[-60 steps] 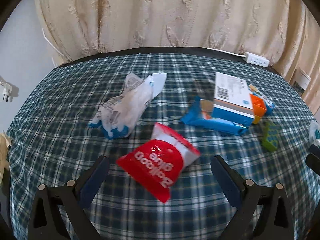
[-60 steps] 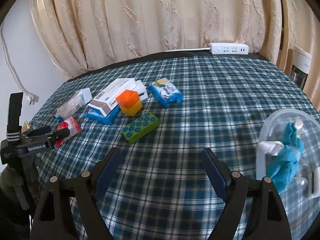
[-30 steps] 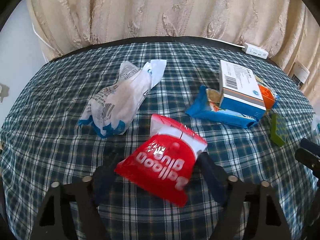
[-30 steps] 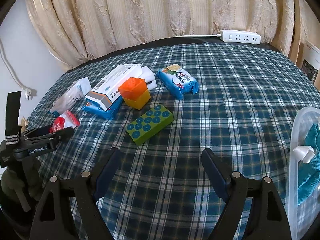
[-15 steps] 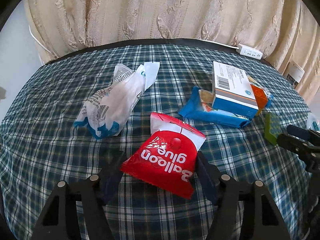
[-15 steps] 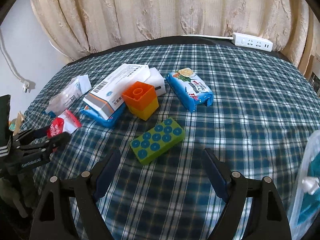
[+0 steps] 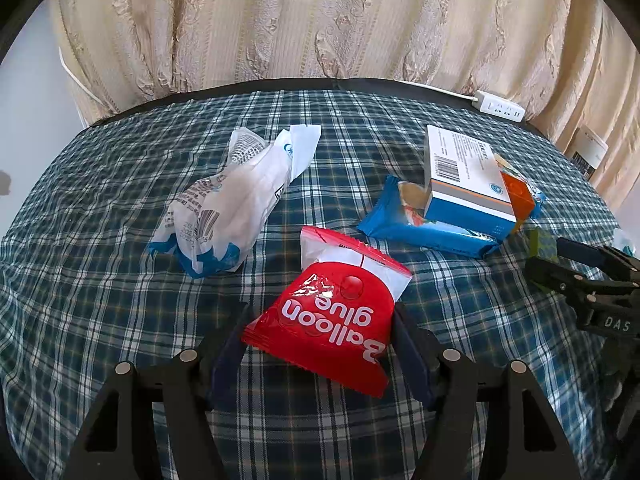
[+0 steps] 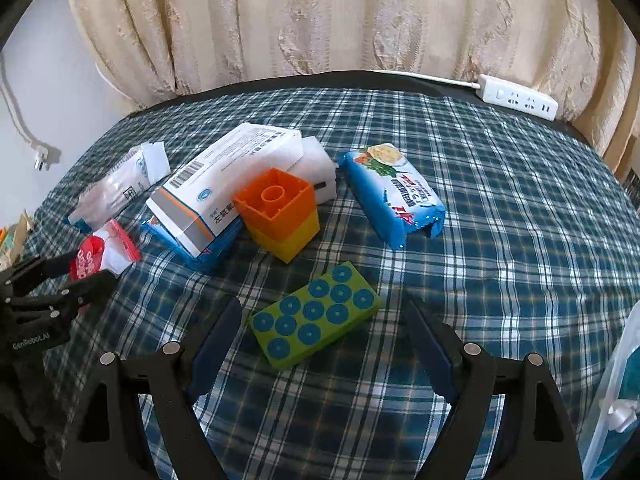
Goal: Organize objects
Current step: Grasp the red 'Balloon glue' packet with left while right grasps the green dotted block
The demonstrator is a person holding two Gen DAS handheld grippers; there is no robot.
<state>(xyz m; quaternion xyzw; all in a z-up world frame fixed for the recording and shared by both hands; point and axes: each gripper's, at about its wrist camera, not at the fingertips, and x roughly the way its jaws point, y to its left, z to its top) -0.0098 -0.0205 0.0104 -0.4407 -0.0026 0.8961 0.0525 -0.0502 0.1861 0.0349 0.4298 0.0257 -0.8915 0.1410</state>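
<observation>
My left gripper (image 7: 320,332) is shut on a red and white "Balloon glue" packet (image 7: 328,312) and holds it just above the checked tablecloth; the packet also shows in the right wrist view (image 8: 102,254). My right gripper (image 8: 322,332) is open, with a green brick with blue studs (image 8: 316,314) lying between its fingers on the cloth. Behind the brick stand an orange-on-yellow block (image 8: 280,212), a white and blue box (image 8: 224,184) on a blue wrapper, and a blue snack pack (image 8: 394,194).
A crumpled white and blue plastic bag (image 7: 232,200) lies at the left. A white power strip (image 8: 518,98) lies at the table's far edge by the curtain. A clear container (image 8: 616,400) with teal cloth stands at the right edge.
My left gripper closed on the red packet and lifted it slightly. My right gripper moved left and forward until the green brick lay between its open fingers.
</observation>
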